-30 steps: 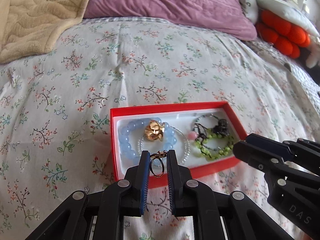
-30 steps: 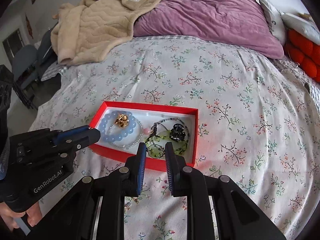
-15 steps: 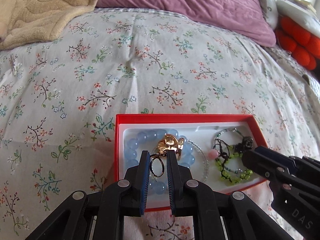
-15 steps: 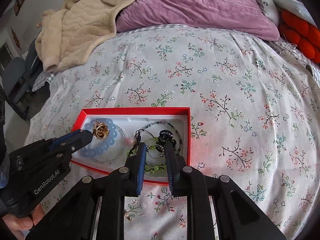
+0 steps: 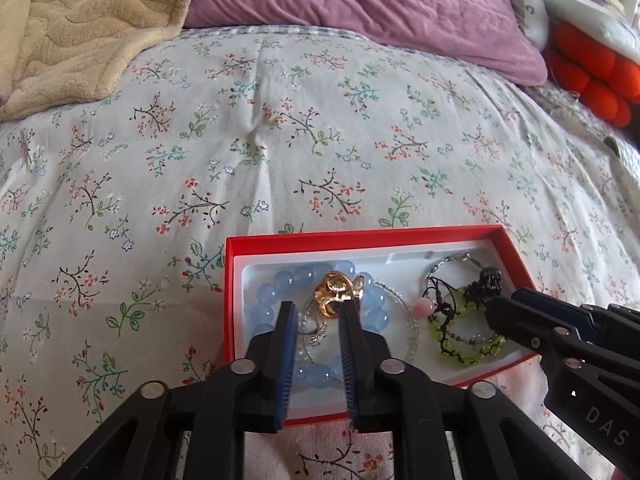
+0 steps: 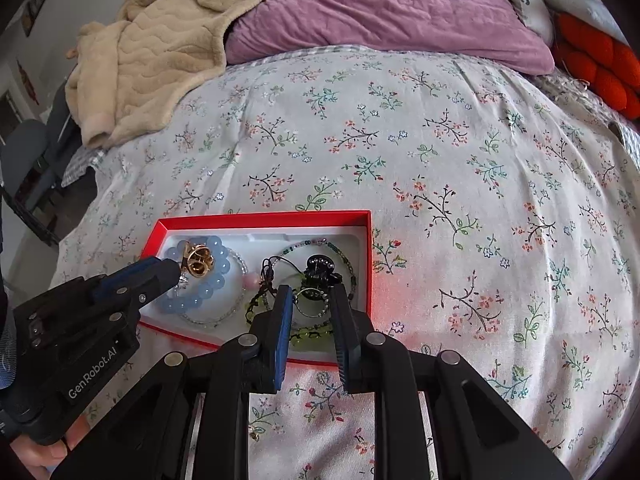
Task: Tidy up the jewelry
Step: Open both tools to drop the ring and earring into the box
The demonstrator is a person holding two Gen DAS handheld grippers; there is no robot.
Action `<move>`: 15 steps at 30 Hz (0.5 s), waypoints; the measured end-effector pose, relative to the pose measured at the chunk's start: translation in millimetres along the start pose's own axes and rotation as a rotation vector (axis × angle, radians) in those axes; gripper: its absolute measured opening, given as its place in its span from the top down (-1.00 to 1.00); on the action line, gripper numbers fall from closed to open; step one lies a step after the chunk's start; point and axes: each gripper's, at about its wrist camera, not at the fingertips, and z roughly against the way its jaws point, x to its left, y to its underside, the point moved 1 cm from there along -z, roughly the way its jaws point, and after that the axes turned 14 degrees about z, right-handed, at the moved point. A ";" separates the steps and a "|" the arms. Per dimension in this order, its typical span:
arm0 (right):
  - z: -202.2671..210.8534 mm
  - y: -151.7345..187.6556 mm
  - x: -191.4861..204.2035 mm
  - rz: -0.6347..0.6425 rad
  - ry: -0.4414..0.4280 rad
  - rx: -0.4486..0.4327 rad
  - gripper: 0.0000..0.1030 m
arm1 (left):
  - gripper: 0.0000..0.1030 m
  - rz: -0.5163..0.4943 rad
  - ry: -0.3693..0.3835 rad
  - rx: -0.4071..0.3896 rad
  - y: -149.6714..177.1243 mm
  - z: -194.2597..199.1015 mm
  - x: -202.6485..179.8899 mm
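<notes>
A red box [image 5: 236,292] with a white liner lies on the floral bedspread; it also shows in the right wrist view [image 6: 256,219]. In it lie a blue bead bracelet [image 5: 266,304], a gold flower piece [image 5: 336,292], a clear bead strand, a green bead bracelet [image 5: 468,354] and a dark charm [image 5: 486,282]. My left gripper [image 5: 318,310] is open over the blue bracelet, with a small gold ring [image 5: 310,330] lying between its fingers. My right gripper [image 6: 310,294] is open and empty over the green bracelet [image 6: 304,338].
A beige blanket [image 6: 152,52] and a purple pillow [image 6: 380,8] lie at the bed's far end. Orange cushions [image 6: 600,68] sit at the far right. A small gold piece [image 6: 253,435] lies on the bedspread in front of the box.
Both grippers moved forward over the box. My left gripper, shut on the gold ring before, has opened, and the ring now lies in the box on the blue bracelet.
</notes>
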 end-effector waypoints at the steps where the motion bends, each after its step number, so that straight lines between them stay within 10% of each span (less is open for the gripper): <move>1: 0.8 0.0 0.0 -0.001 0.001 0.000 0.58 | 0.49 0.001 0.001 0.001 0.3 1.2 -0.4; 15: 30.1 2.5 -1.9 0.000 0.011 -0.049 0.17 | -0.10 -0.037 0.001 -0.015 8.4 26.3 -1.6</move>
